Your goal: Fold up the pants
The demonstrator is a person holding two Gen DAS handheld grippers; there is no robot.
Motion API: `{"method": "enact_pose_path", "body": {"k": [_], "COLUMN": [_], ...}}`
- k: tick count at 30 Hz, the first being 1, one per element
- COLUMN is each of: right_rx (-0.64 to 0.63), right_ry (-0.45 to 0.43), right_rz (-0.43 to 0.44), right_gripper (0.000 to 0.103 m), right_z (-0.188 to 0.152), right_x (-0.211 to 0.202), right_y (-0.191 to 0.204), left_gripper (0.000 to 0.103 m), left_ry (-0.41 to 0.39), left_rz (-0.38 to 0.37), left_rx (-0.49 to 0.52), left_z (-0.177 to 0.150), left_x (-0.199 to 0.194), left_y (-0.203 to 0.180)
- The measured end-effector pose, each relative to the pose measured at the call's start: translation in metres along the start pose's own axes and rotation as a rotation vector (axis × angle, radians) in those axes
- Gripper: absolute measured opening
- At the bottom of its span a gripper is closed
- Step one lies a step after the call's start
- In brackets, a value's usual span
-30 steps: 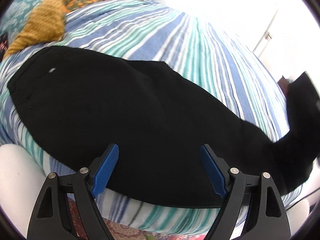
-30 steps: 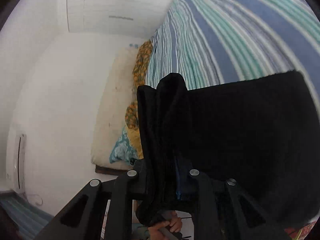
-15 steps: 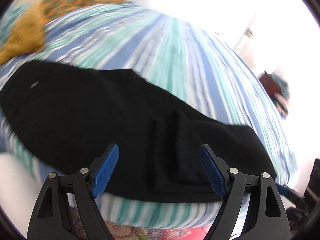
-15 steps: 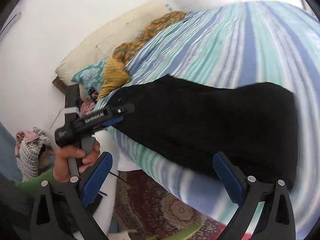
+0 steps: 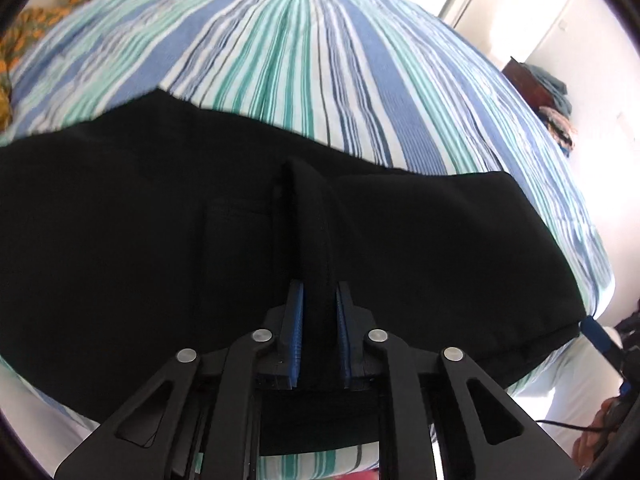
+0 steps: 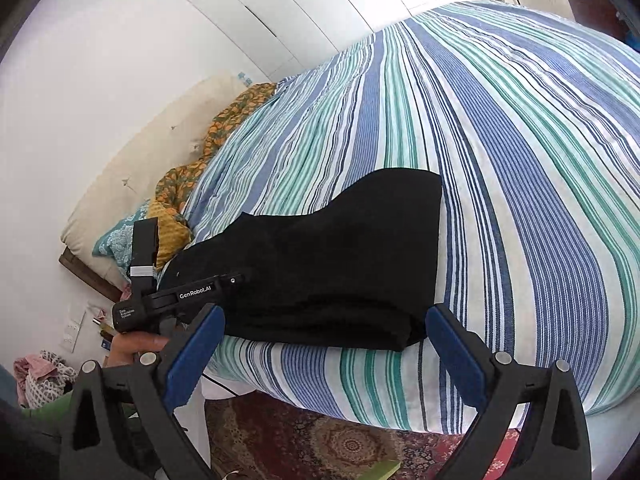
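Observation:
The black pants (image 5: 120,240) lie folded in half along the near edge of the striped bed (image 5: 320,60). My left gripper (image 5: 319,292) points steeply down at them, its jaws closing, and the blue pads pinch a raised ridge of the black cloth. In the right wrist view the pants (image 6: 340,260) form a short dark slab with the fold at the right. My right gripper (image 6: 324,312) hangs open just off the bed's edge, with nothing between its fingers. The left gripper (image 6: 224,284) reaches onto the pants from the left there.
Patterned pillows (image 6: 176,184) lie at the head of the bed against a white wall. A red patterned rug (image 6: 320,440) covers the floor below the bed edge. A person's hand (image 6: 132,344) holds the left gripper. Dark furniture with stacked cloth (image 5: 536,84) stands far right.
The right gripper let go of the pant leg, opened wide and drew back off the bed. The leg now lies folded over. The left gripper came nearer and closed on a pinch of cloth.

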State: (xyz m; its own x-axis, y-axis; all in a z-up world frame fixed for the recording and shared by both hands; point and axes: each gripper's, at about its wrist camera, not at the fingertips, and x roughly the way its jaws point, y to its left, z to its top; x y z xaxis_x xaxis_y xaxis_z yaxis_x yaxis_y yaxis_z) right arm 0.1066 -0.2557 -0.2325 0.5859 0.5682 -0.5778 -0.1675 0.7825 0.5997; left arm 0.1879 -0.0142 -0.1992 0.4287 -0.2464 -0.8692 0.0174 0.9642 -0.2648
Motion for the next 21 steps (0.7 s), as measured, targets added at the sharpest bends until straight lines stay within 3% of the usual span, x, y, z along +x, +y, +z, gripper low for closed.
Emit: {"method": "enact_pose_path", "body": {"k": [3,10,13,15,19,21], "right_rx": [-0.001,0.075,0.015,-0.064,-0.218,-0.181], "right_ry": [-0.035,-0.074,-0.093,-0.08,0.013,0.191], "right_rz": [-0.023,-0.083,-0.096,-0.061,0.064,0.059], "right_gripper": [0.1,0.1,0.1,0.1,0.1,0.1], "right_z": [0.005,0.012,0.019,0.028,0.031,0.017], "right_x": [-0.007,-0.022,-0.025,-0.017,0.02,0.064], "right_y": [-0.001,-0.02,-0.009,0.009,0.04,0.026], "left_gripper": [0.011,0.006,0.007,0.007,0.007,0.007], "left_ry": [-0.024,-0.115,-0.089,-0.094,-0.091,-0.085], "left_rz": [-0.013,0.05,0.086,0.11,0.147,0.125], "left_rx": [-0.044,-0.095,-0.08,-0.056,0.008,-0.004], "left_z": [-0.005,-0.016,-0.021,-0.024,-0.027,-0.028], "left_x": [-0.009,-0.053,-0.043,-0.038,-0.028,-0.027], "left_y": [0.007,0.042,0.052,0.047,0.038,0.043]}}
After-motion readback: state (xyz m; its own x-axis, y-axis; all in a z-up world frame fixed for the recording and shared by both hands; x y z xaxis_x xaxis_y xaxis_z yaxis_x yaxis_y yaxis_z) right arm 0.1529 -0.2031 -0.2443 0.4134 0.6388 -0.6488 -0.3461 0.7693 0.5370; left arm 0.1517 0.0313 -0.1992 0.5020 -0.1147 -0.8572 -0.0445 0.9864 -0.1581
